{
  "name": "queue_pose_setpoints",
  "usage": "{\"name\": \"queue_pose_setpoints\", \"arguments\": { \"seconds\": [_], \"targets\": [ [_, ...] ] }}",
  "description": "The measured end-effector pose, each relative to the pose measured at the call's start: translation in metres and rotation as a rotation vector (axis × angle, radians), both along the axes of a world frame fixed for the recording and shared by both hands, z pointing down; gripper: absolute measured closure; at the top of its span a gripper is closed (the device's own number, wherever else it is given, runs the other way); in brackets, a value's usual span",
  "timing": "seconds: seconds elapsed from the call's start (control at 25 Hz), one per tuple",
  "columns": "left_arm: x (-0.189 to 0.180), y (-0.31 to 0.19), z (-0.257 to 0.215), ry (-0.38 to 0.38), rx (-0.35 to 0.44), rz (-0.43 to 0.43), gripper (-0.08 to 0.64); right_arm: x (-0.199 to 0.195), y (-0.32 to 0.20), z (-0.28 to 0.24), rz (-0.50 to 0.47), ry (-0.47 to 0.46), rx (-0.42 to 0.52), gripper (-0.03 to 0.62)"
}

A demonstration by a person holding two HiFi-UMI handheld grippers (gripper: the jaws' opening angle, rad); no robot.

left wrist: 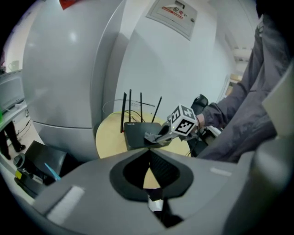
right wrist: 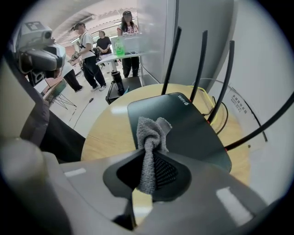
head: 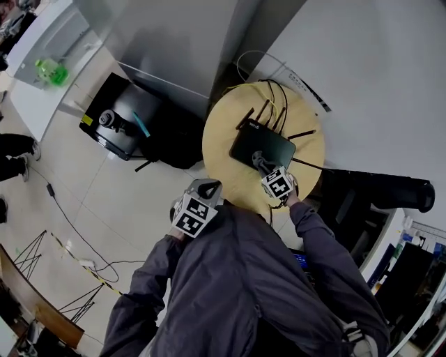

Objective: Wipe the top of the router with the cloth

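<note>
Grey cloth [right wrist: 151, 131] is gripped between the closed fingers [right wrist: 164, 170] of the right gripper [right wrist: 149, 153]. Its bunched end stands out past the tips and is laid on the near part of the black router [right wrist: 183, 133]. The router is set about the middle of a round wooden table [right wrist: 110, 137], with its antennas [right wrist: 171, 59] raised along the far edge.

In the head view the right gripper [head: 259, 162] is shown reaching over the router [head: 268, 146] from the near side. The left gripper [head: 207, 187] is held at the near left rim of the table [head: 223, 139], apart from the router. Cables [head: 284, 97] are looped at the far side. Grey sleeves [head: 150, 286] fill the near part of that view, and a black case [head: 129, 122] is seen on the floor [head: 83, 209] to the left.

Only in the left gripper view is the right gripper [left wrist: 154, 137] caught from the side, its tip and the cloth [left wrist: 149, 136] meeting the top of the router [left wrist: 138, 133] at its near edge. The left gripper's [left wrist: 148, 150] own fingers are shown pressed together with nothing between them. A notice [left wrist: 172, 13] on the wall [left wrist: 151, 59] is seen there alone. Bystanders [right wrist: 92, 50] at far left are shown only in the right gripper view.
</note>
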State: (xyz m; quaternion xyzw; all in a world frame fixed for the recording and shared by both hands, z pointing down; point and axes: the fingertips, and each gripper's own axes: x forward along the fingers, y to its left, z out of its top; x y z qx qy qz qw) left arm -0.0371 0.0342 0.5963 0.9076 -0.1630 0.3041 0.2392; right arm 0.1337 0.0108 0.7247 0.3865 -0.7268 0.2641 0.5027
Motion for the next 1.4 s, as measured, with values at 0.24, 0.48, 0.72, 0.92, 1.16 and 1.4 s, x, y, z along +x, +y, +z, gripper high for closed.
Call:
{"name": "queue_pose_setpoints", "arguments": {
  "seconds": [0.24,0.48,0.72,0.92,1.16,1.4],
  "targets": [
    [0.012,0.001,-0.001,0.006,0.003,0.044,0.560,0.001,0.008,-0.003,0.021,-0.073,0.003,0.557],
    [0.018,0.001,0.000,-0.021,0.011,0.051,0.560,0.077,-0.051,-0.017,0.112,0.009,0.088,0.557],
    [0.011,0.001,-0.001,-0.053,0.017,0.015,0.560,0.106,-0.061,0.007,0.092,0.104,-0.005,0.564],
    [0.009,0.005,0.002,-0.069,0.008,0.008,0.560,0.082,-0.052,0.000,-0.017,0.133,0.024,0.565],
    [0.016,0.009,0.000,-0.052,0.014,0.025,0.560,0.064,-0.024,0.002,-0.015,0.094,0.000,0.565],
    [0.020,0.012,0.000,-0.043,0.011,0.030,0.560,0.046,0.001,0.001,-0.035,0.063,-0.022,0.564]
  ]
}}
